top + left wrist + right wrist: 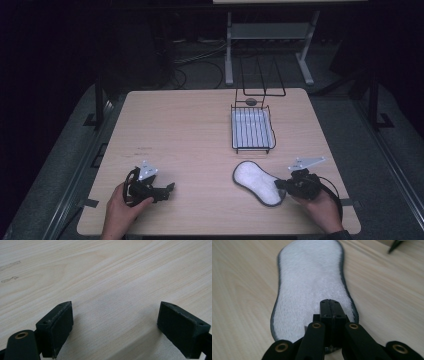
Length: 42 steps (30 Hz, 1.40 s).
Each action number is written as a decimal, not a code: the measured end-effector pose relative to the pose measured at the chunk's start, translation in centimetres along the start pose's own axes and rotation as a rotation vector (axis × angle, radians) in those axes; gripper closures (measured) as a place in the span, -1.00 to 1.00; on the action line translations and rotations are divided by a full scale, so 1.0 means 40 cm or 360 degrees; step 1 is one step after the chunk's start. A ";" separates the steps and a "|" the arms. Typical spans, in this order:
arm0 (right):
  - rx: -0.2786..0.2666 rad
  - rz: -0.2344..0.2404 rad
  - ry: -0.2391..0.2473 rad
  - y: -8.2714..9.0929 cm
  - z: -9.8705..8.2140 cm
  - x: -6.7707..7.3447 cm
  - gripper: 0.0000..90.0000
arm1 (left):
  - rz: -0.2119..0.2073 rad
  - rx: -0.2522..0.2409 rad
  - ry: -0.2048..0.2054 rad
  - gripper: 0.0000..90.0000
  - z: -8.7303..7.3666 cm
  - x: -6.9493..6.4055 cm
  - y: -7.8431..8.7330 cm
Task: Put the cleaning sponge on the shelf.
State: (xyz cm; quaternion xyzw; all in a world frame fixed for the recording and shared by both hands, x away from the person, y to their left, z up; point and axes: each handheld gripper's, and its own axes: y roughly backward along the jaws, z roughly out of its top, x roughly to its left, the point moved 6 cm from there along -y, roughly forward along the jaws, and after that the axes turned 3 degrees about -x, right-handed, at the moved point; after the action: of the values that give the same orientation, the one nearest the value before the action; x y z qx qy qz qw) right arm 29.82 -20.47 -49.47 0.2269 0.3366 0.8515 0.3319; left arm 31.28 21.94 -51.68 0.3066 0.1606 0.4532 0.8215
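On the desk (190, 130), the insole (257, 182) lies flat toward the near right, its length running slantwise from near right to farther left. The wire rack (252, 131) stands behind it, farther from the person. The right gripper (281, 185) sits at the insole's near right end, the left gripper (169, 189) well apart at the near left, over bare desk.

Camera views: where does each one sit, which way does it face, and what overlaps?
High view: above the person's side, looking forward and down on the table; both hands show.
Left gripper view: on the left gripper, facing bare wood past open jaws.
Right gripper view: on the right gripper, along shut jaws.
High and right gripper views share the white insole.
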 end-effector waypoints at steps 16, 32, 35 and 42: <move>-0.0110 0.0034 -0.0025 0.027 0.025 -0.034 0.54 | 0.0000 0.0000 0.0000 -0.72 0.000 0.000 0.000; -0.0061 0.0152 0.0122 -0.054 0.083 -0.006 -0.72 | 0.0000 0.0005 -0.0001 -0.72 0.000 0.000 0.001; -0.0049 0.0150 0.0156 -0.071 0.089 -0.004 -0.73 | 0.0000 0.0006 -0.0001 -0.72 0.000 0.000 0.001; 0.0010 0.0144 0.0184 -0.099 0.077 0.009 -0.74 | 0.0000 0.0005 -0.0001 -0.72 0.000 0.000 0.001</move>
State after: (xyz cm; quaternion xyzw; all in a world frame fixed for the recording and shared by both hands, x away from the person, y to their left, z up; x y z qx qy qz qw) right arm 33.08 -16.74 -50.22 0.1933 0.3474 0.8763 0.2722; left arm 31.27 21.96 -51.68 0.3081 0.1610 0.4527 0.8211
